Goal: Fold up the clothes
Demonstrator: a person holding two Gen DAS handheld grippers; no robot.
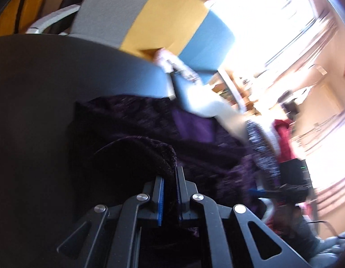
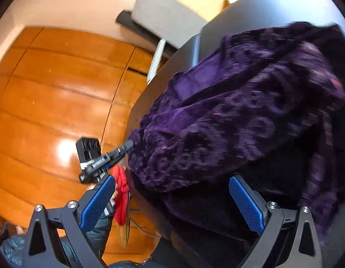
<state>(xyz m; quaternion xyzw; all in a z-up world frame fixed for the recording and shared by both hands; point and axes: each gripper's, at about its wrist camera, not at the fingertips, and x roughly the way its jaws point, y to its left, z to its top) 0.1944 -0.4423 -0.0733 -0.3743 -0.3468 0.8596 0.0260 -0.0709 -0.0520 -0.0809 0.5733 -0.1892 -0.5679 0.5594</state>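
My left claw was clamped on a fold of the dark purple patterned velvet garment, which lay heaped on the black worktop. My right claw stood wide open over it, pads touching nothing.

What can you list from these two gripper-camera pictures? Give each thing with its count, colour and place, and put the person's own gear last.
Velvet garment: one, dark purple with a raised pattern, heaped on the table.
Table: one, dark grey, under the garment.
Floor: glossy orange wood, beside the table.
Wall panels: grey, yellow and blue, behind the table.
Window: bright and washed out, in the background of the left wrist view.
Red cloth: one, low beside the table edge; what it is cannot be told.
Left gripper: black with blue pads, closed on a fold of the garment.
Right gripper: black with blue pads, wide open and empty, in front of the garment.
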